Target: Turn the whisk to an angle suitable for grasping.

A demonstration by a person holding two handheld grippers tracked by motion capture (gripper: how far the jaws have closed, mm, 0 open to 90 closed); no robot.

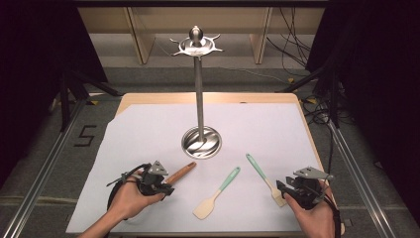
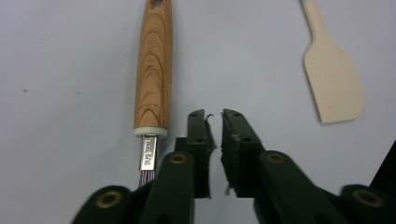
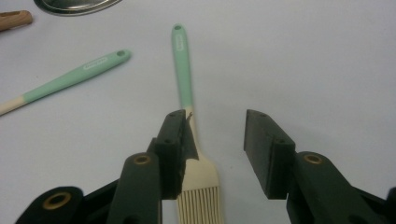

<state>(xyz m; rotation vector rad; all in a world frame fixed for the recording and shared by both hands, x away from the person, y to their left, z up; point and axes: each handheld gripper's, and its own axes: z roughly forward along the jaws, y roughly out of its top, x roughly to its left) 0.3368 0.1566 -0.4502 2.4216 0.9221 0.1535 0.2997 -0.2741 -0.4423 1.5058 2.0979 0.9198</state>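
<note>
The left gripper, held in a hand at the near left of the table, has its jaws nearly together with nothing between them; a wooden-handled tool lies flat just beside its left jaw, untouched. The right gripper, held at the near right, stands with jaws spread wide over the head of a mint-handled brush, whose bristles sit between the jaws, unpressed. A mint-handled spatula lies between the two hands. Beyond, a steel utensil stand rises upright from the white sheet.
</note>
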